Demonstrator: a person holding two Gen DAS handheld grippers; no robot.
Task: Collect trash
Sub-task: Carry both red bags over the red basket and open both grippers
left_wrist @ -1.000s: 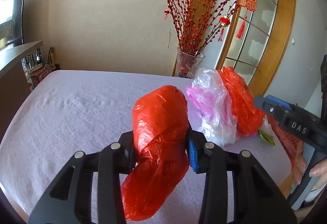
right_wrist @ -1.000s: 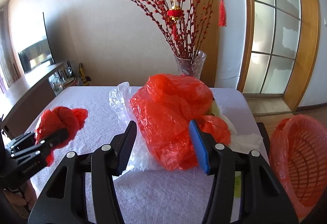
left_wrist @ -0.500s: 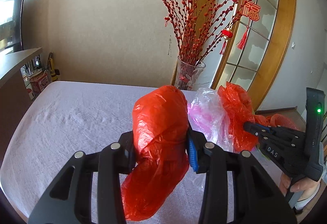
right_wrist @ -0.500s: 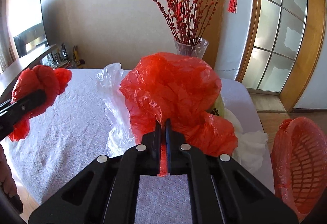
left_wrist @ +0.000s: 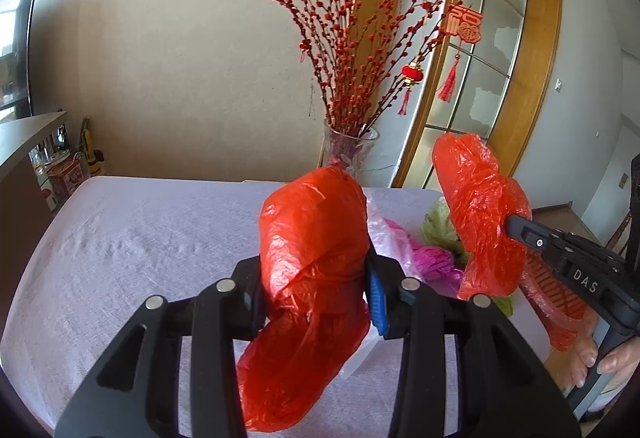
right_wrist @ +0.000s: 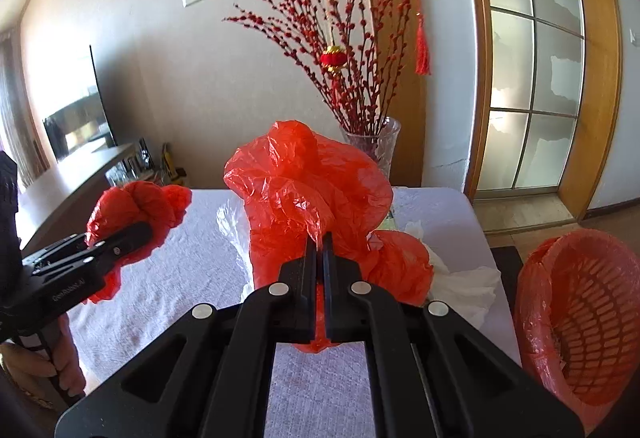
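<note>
My left gripper (left_wrist: 314, 274) is shut on a crumpled red plastic bag (left_wrist: 312, 238) and holds it above the table; it shows at the left of the right wrist view (right_wrist: 132, 214). My right gripper (right_wrist: 319, 242) is shut on a second red plastic bag (right_wrist: 304, 190), lifted off the table; it shows at the right of the left wrist view (left_wrist: 480, 206). A red mesh basket (right_wrist: 580, 318) lined with red plastic stands beside the table's right edge.
Pink (left_wrist: 432, 262) and green (left_wrist: 438, 228) trash and a clear bag (right_wrist: 232, 214) lie on the table with white tissue (right_wrist: 464, 286). A glass vase (right_wrist: 374, 146) of red branches stands at the far edge. The table has a pale cloth (left_wrist: 140, 238).
My right gripper closed on the second red bag and lifted it off the pile, uncovering pink and green trash. My left gripper kept its bag and rose a little.
</note>
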